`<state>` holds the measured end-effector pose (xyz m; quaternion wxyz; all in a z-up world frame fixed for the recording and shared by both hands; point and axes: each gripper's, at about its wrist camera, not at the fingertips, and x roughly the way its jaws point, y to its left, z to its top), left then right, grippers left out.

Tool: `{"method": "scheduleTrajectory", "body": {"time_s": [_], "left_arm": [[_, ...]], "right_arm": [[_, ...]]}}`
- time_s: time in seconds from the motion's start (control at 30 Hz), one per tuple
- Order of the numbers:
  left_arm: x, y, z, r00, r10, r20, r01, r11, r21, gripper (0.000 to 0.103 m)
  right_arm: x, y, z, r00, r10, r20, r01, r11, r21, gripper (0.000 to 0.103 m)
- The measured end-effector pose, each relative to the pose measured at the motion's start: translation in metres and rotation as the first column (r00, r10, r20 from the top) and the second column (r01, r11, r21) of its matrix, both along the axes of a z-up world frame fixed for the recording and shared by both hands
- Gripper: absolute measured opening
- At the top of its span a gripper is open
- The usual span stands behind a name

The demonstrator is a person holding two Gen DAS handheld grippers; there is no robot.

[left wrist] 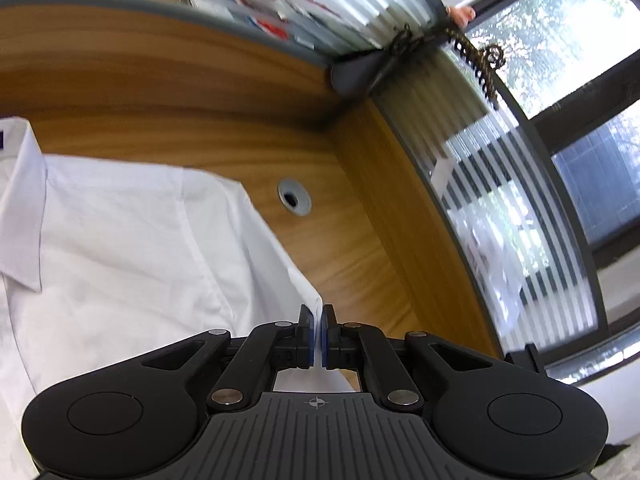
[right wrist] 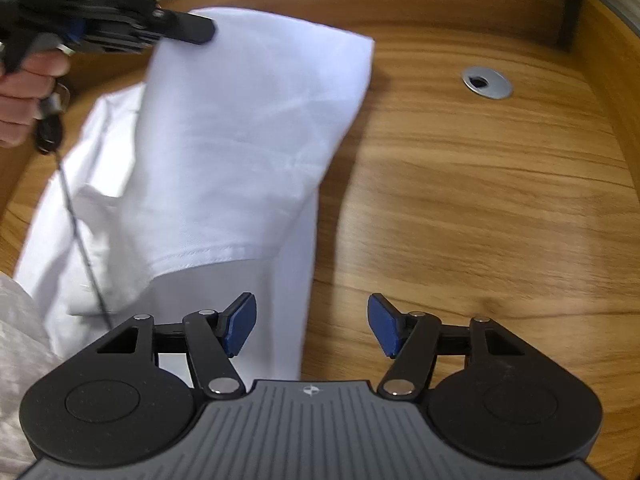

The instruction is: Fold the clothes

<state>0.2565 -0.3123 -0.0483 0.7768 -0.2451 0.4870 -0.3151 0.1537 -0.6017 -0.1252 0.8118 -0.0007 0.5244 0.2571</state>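
one white shirt [right wrist: 224, 128] lies on the wooden desk [right wrist: 480, 200], with part of it lifted and carried over the rest: the left gripper [left wrist: 318, 334] has its blue pads pressed together on a thin edge of the cloth, and in the right wrist view that same gripper [right wrist: 188, 30] shows near the desk's far left, holding a broad panel of fabric up so it drapes down across the body of the shirt. the right gripper [right wrist: 312, 328] hangs over the near side of the desk with its fingers spread wide and nothing between them, its left pad above the shirt's near edge and its right pad above bare wood. as a judgement, a fold is in hand, one side being drawn across; the lifted panel is not laid flat, and the shirt is not yet a compact, finished stack, so setting down, smoothing and further folds seem left. the left wrist view alone shows the collar [left wrist: 24, 200], lying flat toward the left, and the striped partition and window beyond the desk's corner. the right wrist view alone shows the hand [right wrist: 28, 92] on the left gripper's handle and the hem's stitched line. both views show the round cable grommet [right wrist: 486, 82] in the desk, clear of the cloth.
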Motion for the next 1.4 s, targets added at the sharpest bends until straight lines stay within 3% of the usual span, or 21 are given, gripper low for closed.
{"method": "scheduleTrajectory", "body": {"time_s": [0.2, 0.47, 0.57, 0.73, 0.93, 1.07, 1.2, 1.4], "left_arm": [[-0.003, 0.01, 0.013, 0.999, 0.045, 0.01, -0.044, 0.998, -0.052, 0.005], [-0.04, 0.045, 0.014, 0.989, 0.136, -0.052, -0.136, 0.991, 0.0, 0.005], [-0.057, 0.061, 0.01, 0.973, 0.216, -0.078, -0.215, 0.976, 0.022, 0.005], [-0.073, 0.087, 0.001, 0.926, 0.359, -0.119, -0.357, 0.933, 0.041, 0.005], [-0.07, 0.102, 0.004, 0.898, 0.423, -0.12, -0.429, 0.903, -0.03, 0.005], [-0.063, 0.104, 0.008, 0.892, 0.437, -0.117, -0.447, 0.891, -0.083, 0.005], [-0.055, 0.106, 0.009, 0.882, 0.454, -0.126, -0.467, 0.876, -0.116, 0.005], [-0.045, 0.091, -0.002, 0.9, 0.417, -0.13, -0.424, 0.905, -0.038, 0.005]], "right_arm": [[0.008, 0.017, -0.006, 0.998, 0.03, 0.047, -0.029, 0.999, -0.025, 0.07], [0.038, 0.048, -0.024, 0.991, 0.04, 0.13, -0.029, 0.996, -0.08, 0.07], [0.049, 0.053, -0.029, 0.988, 0.043, 0.15, -0.028, 0.994, -0.102, 0.07], [0.055, 0.069, -0.032, 0.973, 0.136, 0.185, -0.112, 0.985, -0.135, 0.07], [0.063, 0.088, -0.036, 0.943, 0.246, 0.222, -0.208, 0.961, -0.181, 0.071], [0.063, 0.101, -0.042, 0.91, 0.312, 0.274, -0.237, 0.932, -0.274, 0.073], [0.072, 0.101, -0.042, 0.893, 0.309, 0.328, -0.191, 0.919, -0.344, 0.076], [0.074, 0.056, -0.015, 0.879, 0.231, 0.416, -0.081, 0.934, -0.348, 0.076]]}}
